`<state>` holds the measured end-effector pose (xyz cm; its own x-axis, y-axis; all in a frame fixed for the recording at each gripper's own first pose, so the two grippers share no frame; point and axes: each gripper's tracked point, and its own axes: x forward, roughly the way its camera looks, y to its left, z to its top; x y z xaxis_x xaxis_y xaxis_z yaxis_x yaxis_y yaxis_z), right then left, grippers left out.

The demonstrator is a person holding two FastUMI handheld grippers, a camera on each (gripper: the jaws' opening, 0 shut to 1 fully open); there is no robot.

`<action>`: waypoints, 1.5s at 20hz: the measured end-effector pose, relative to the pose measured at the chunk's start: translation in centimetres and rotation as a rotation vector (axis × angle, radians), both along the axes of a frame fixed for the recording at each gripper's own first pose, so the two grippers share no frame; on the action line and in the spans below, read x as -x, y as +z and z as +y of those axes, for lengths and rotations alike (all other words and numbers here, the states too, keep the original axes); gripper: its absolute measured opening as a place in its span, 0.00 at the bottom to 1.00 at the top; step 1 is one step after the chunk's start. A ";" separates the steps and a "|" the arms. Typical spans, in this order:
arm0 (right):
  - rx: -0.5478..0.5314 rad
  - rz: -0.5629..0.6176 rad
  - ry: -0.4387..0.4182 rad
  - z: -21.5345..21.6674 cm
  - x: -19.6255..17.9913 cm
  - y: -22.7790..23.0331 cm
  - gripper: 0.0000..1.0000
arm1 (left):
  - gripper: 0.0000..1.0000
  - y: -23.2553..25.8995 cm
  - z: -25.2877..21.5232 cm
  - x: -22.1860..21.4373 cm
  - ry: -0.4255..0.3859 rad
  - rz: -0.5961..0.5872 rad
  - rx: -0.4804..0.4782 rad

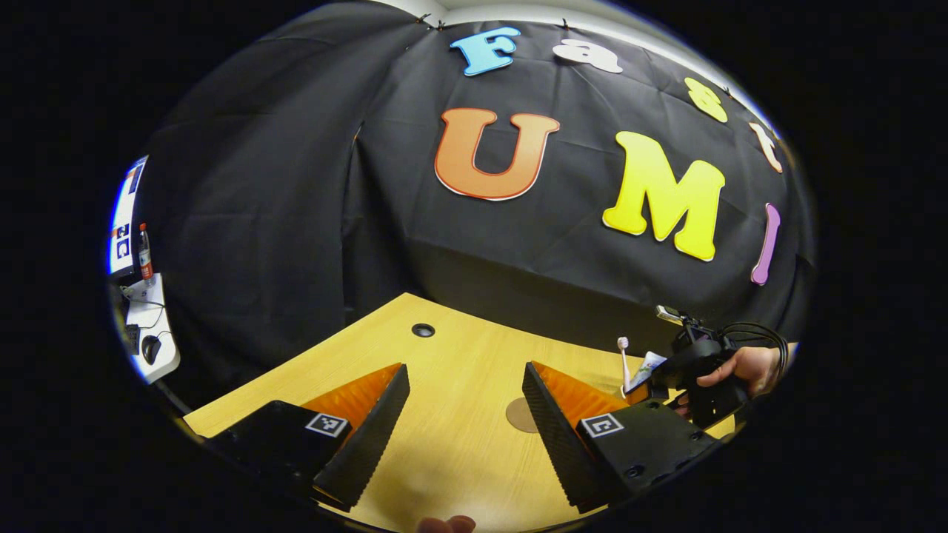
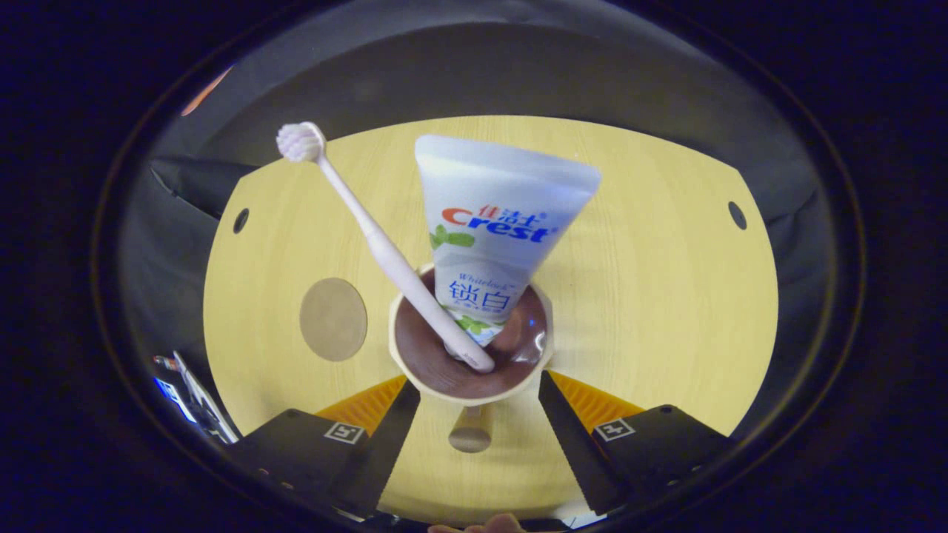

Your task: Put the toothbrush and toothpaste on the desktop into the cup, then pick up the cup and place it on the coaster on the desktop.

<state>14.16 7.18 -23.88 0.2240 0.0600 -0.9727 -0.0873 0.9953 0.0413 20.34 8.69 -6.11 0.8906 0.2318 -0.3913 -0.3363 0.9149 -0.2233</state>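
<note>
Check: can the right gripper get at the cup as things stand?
Probably yes. The right gripper is open above the cup, a finger either side of the rim. Toothbrush and toothpaste stand inside, off the fingers' path.

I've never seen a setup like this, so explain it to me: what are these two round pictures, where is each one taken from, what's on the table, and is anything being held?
A person holds a two-finger gripper in each hand, and each carries a fisheye camera looking along its own fingers. In the left gripper view, the left gripper stands open over the bare wooden desktop; farther off, a hand holds the other gripper. The right gripper view looks down from above on a cup, with the toothbrush and the tube of toothpaste standing in it. The right gripper has its fingers on either side of the cup's handle, with a gap on both sides, so it holds nothing yet. The round brown coaster lies beside the cup, nothing on it.
</note>
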 end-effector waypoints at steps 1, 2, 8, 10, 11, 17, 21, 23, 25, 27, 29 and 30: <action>0.004 0.011 0.009 0.1 0.0 -0.2 0.95 | 0.98 -0.1 0.2 0.1 0.005 0.006 0.000; 0.008 0.017 0.022 0.3 0.0 -0.2 0.92 | 0.98 -0.3 0.4 0.3 0.009 0.014 -0.002; 0.087 0.028 0.046 -0.7 -0.4 -1.0 0.67 | 0.98 -1.2 1.7 1.4 0.038 0.043 0.000; 0.079 0.045 0.034 -0.6 -0.3 -1.3 0.59 | 0.98 -1.6 2.0 1.6 0.043 0.057 0.008; 0.076 0.053 0.026 -0.6 -0.2 -1.5 0.58 | 0.98 -1.7 2.1 1.7 0.046 0.061 0.012; 0.085 0.075 0.014 -0.4 -0.4 -2.2 0.53 | 0.98 -2.0 2.5 2.9 0.056 0.085 0.008; 0.074 0.077 0.015 -0.2 -0.3 -2.3 0.46 | 0.98 -2.1 2.9 3.4 0.061 0.092 0.008; 0.068 0.084 0.024 -0.4 0.0 -2.3 0.44 | 0.98 -2.3 3.0 3.6 0.065 0.098 0.012; 0.065 0.081 0.012 -0.3 0.1 -2.4 0.41 | 1.00 -2.3 3.0 3.8 0.061 0.101 0.017; 0.068 0.074 0.008 -0.4 0.0 -2.2 0.24 | 0.98 -2.3 3.1 4.1 0.056 0.101 0.015; 0.081 0.058 0.038 -0.6 0.0 -2.6 0.24 | 0.98 -2.2 3.1 4.3 0.049 0.100 0.010; 0.072 0.057 0.034 -0.5 0.1 -2.7 0.24 | 0.98 -2.1 3.2 4.4 0.044 0.100 0.002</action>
<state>14.07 6.72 -26.54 0.1667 -0.0036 -0.9860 -0.1211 0.9923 -0.0241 15.92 11.90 -8.20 0.8357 0.2690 -0.4787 -0.3972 0.8981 -0.1887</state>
